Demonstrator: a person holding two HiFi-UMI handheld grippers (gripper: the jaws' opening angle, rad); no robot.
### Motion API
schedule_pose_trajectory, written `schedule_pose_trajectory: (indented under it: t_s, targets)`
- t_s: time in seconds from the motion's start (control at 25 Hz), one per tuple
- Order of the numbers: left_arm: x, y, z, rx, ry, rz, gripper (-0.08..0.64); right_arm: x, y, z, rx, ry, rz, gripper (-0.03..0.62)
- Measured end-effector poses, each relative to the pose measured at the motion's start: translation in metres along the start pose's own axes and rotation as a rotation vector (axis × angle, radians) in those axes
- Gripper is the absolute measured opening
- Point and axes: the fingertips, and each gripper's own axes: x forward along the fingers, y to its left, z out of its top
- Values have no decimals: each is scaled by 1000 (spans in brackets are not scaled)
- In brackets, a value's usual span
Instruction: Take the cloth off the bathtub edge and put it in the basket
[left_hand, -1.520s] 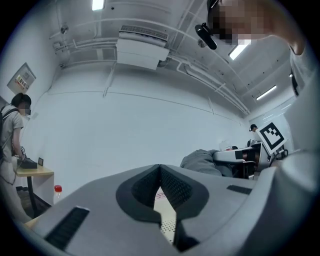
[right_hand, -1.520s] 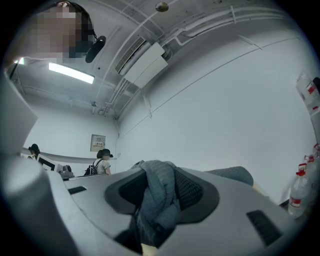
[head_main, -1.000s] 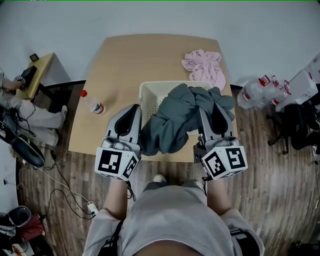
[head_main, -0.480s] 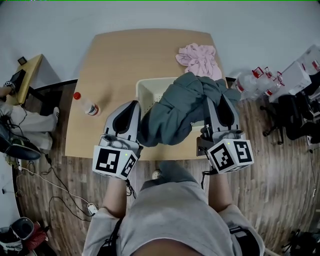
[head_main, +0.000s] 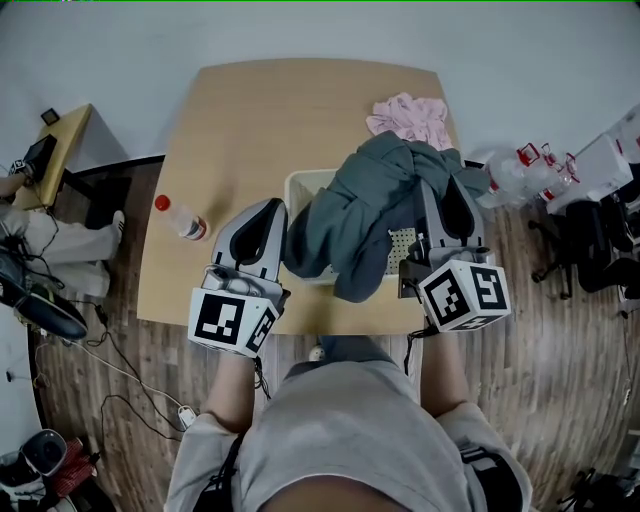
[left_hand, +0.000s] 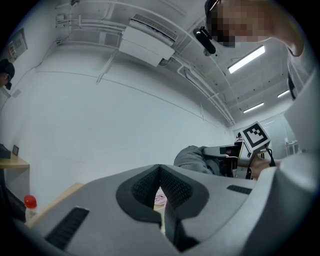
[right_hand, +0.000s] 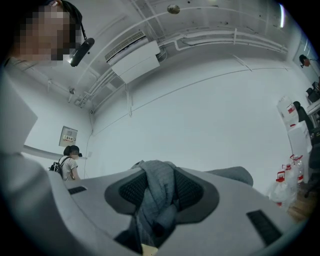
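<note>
A big grey cloth (head_main: 365, 215) hangs in a bunch over the white basket (head_main: 297, 190) on the wooden table (head_main: 250, 110). My right gripper (head_main: 451, 188) is shut on the cloth's upper right part. In the right gripper view, folds of the grey cloth (right_hand: 155, 195) fill the space between the pads. My left gripper (head_main: 266, 208) stands just left of the basket, beside the cloth. Its jaws meet at the tips (left_hand: 160, 169) with nothing held. The basket's front and middle are hidden by the cloth; its mesh wall (head_main: 401, 250) shows at the right.
A pink cloth (head_main: 410, 115) lies at the table's back right corner. A clear bottle with a red cap (head_main: 180, 218) lies at the left of the table. A small side table (head_main: 65, 140) stands at the left, with water jugs (head_main: 520, 175) at the right.
My right gripper has lifted the grey cloth and carried it back and to the right, so more of the basket's left rim shows. The left gripper has hardly moved.
</note>
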Motion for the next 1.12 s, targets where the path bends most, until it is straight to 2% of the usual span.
schedule_pose_trajectory:
  t_s: [0.64, 1.12]
  targets:
    - [35, 26, -31, -41, 53, 10, 14, 41, -17, -113, 13, 282, -5, 160]
    - [56, 28, -49, -69, 80, 0, 14, 52, -29, -174, 16, 506, -6, 161]
